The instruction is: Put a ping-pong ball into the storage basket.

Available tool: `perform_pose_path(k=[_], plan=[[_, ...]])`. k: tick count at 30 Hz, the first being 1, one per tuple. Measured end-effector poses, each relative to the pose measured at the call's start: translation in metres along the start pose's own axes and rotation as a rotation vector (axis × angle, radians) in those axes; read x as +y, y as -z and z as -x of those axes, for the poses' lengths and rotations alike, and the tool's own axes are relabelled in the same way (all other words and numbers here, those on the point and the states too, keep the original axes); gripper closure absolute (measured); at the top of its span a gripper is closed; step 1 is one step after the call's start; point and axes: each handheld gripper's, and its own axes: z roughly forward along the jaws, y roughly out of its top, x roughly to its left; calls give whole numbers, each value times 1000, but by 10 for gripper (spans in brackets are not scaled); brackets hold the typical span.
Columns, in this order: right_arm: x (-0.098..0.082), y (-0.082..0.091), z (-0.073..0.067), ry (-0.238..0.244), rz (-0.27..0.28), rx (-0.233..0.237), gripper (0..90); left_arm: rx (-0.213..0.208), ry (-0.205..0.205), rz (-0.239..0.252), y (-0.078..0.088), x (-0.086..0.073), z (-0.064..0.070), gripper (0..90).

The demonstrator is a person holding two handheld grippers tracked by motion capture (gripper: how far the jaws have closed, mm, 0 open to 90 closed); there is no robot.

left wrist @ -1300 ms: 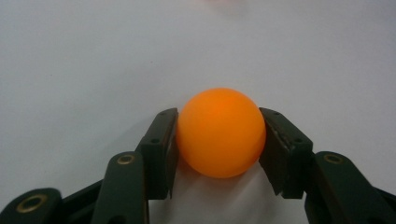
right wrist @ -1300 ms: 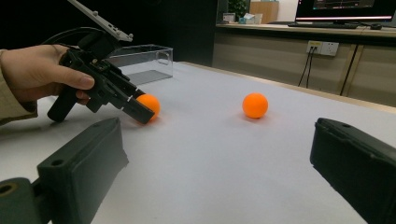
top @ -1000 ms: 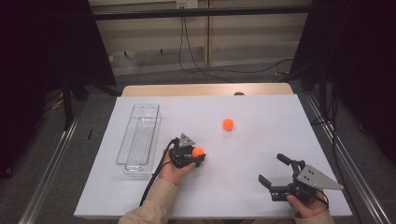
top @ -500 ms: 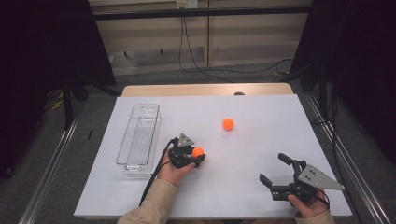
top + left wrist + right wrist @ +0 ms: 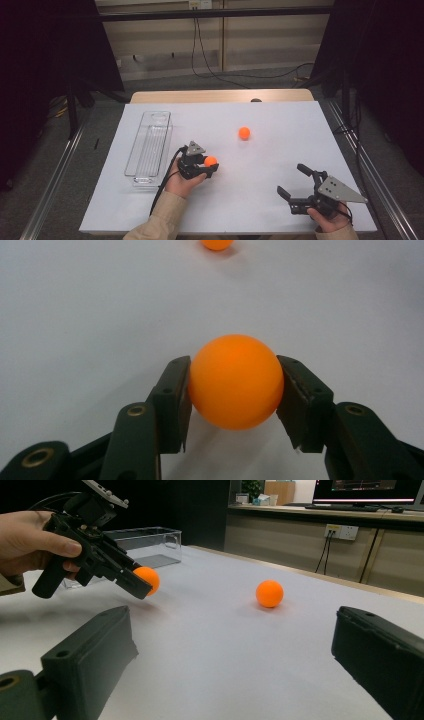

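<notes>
Near the middle of the white worktop [image 5: 280, 150], one orange ball [image 5: 235, 381] is clamped between the jaws of the left tool [image 5: 204, 166], just beside the clear plastic tray [image 5: 148, 145], while the right tool [image 5: 295, 187] is held wide and empty. The tray is judged unfilled, so both balls remain to be placed; the second orange ball [image 5: 244, 132] lies free farther back. The gripped ball is seen as smooth, matte and evenly round.

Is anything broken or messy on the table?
No, nothing stands out. The left gripper is shut on one orange ball. The other orange ball sits by itself on the white table, and the clear tray lies flat with nothing in it. The right gripper is open.
</notes>
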Motion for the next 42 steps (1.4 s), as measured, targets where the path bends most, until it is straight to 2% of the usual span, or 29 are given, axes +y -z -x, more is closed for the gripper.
perform_pose_path(k=[12,42], plan=[[0,1,1,-3,5,-1,26,-13,24,11,7,3,-2,509],[0,3,1,-12,12,-7,26,-42,44,8,21,10,-3,509]])
